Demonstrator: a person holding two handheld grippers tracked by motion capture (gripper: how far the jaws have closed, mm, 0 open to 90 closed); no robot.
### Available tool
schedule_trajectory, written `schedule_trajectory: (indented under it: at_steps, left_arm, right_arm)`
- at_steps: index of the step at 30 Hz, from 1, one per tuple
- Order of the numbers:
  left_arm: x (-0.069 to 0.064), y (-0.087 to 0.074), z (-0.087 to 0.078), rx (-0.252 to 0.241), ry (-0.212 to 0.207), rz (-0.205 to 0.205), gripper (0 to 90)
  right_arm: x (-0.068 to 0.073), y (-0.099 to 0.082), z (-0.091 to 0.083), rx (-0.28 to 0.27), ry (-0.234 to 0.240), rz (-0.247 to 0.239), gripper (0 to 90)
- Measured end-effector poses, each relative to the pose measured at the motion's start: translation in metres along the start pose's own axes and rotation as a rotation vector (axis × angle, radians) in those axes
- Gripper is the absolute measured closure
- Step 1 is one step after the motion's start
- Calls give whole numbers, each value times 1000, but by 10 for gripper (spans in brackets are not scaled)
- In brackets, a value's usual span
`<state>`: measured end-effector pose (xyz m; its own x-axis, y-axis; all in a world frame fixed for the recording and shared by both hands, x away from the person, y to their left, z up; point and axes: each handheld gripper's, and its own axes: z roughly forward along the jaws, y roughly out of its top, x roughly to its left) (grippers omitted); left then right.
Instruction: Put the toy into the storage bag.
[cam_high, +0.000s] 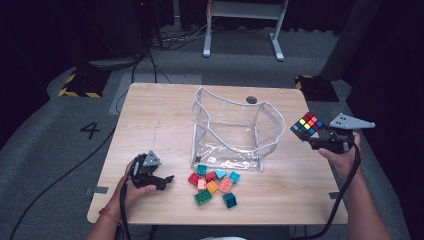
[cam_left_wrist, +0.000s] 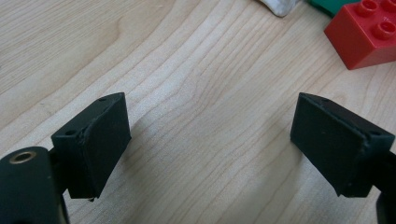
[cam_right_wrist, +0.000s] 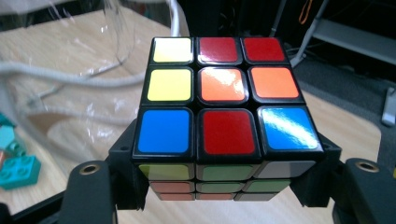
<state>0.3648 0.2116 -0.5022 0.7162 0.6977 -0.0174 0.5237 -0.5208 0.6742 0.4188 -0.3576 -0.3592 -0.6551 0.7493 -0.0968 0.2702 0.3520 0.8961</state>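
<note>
A scrambled colour cube (cam_high: 307, 124) (cam_right_wrist: 223, 116) hangs in the air by the table's right edge, with my right gripper (cam_high: 316, 136) (cam_right_wrist: 224, 182) shut on its two sides. It is held beside the clear plastic bag (cam_high: 235, 131) (cam_right_wrist: 79, 74) that stands open at mid-table. My left gripper (cam_high: 162, 181) (cam_left_wrist: 210, 140) rests low over the wood at the front left, jaws open with bare table between them. A red brick (cam_left_wrist: 369, 35) (cam_high: 194, 178) lies just beyond its right jaw.
Several coloured bricks (cam_high: 215, 184) lie in a heap in front of the bag; teal ones (cam_right_wrist: 16, 168) appear at the left of the right gripper view. The wooden table (cam_high: 150, 125) ends close to both hands. A white desk frame (cam_high: 245, 27) stands on the floor behind.
</note>
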Motion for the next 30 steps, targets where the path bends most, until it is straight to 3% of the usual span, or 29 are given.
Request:
schedule_trajectory:
  at_steps: [12, 15, 18, 23, 27, 28, 30]
  left_arm:
    - [0, 0, 0, 0, 2, -3, 121]
    - [0, 0, 0, 0, 4, -4, 121]
    - [0, 0, 0, 0, 2, -3, 121]
    - [0, 0, 0, -1, 1, -4, 121]
    - [0, 0, 0, -1, 1, -4, 121]
    - [0, 0, 0, -1, 1, -5, 121]
    - [0, 0, 0, 0, 1, -6, 121]
  right_arm:
    - [2, 61, 14, -68, 39, -29, 339]
    - [8, 81, 22, -98, 84, -24, 339]
    - [15, 90, 30, -93, 85, -48, 338]
    - [32, 106, 51, -70, 134, -91, 338]
    - [43, 111, 63, -51, 181, -126, 338]
    - [50, 111, 69, -28, 219, -175, 338]
    - [52, 111, 71, -22, 238, -176, 338]
